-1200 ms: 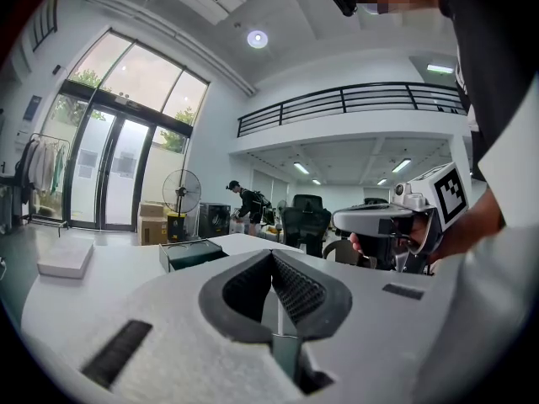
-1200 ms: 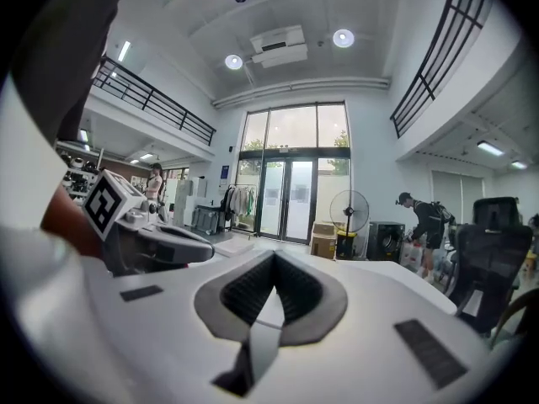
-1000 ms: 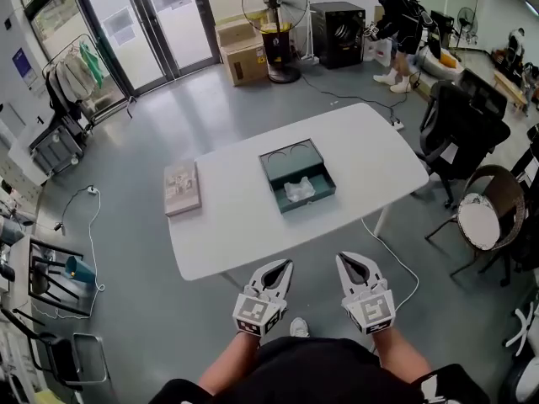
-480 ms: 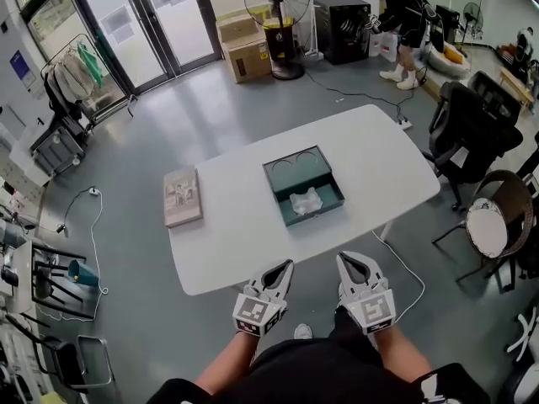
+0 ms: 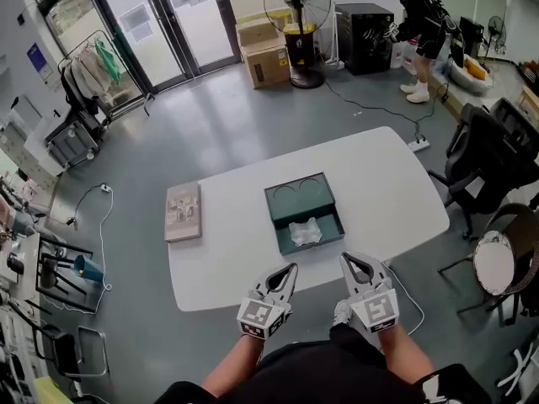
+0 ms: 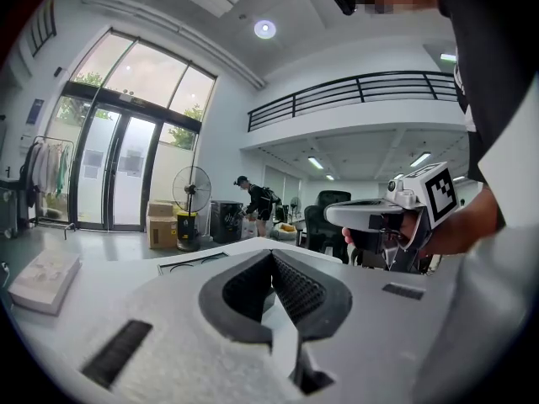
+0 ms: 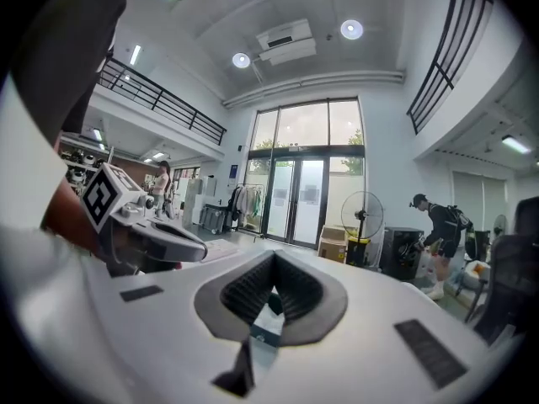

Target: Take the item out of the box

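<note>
An open dark green box (image 5: 303, 211) lies on the white table (image 5: 227, 259), right of its middle. A crumpled white item (image 5: 305, 232) sits in the box's near compartment; the far compartment shows two round hollows. My left gripper (image 5: 289, 270) and right gripper (image 5: 349, 260) hover side by side over the table's near edge, short of the box, both shut with nothing in them. In the left gripper view the shut jaws (image 6: 271, 256) point across the table at the box (image 6: 192, 262), with the right gripper (image 6: 396, 213) beside them. The right gripper view shows its shut jaws (image 7: 274, 257).
A flat beige book-like box (image 5: 183, 211) lies on the table's left end (image 6: 42, 276). Black chairs (image 5: 493, 146) stand to the right. A fan (image 5: 297, 7), cardboard boxes (image 5: 268, 55) and a person (image 5: 418, 25) are at the back; a clothes rack (image 5: 88, 70) stands left.
The table and box have come nearer in the head view. Both grippers moved forward together from short of the table to its near edge. Their jaws stayed shut.
</note>
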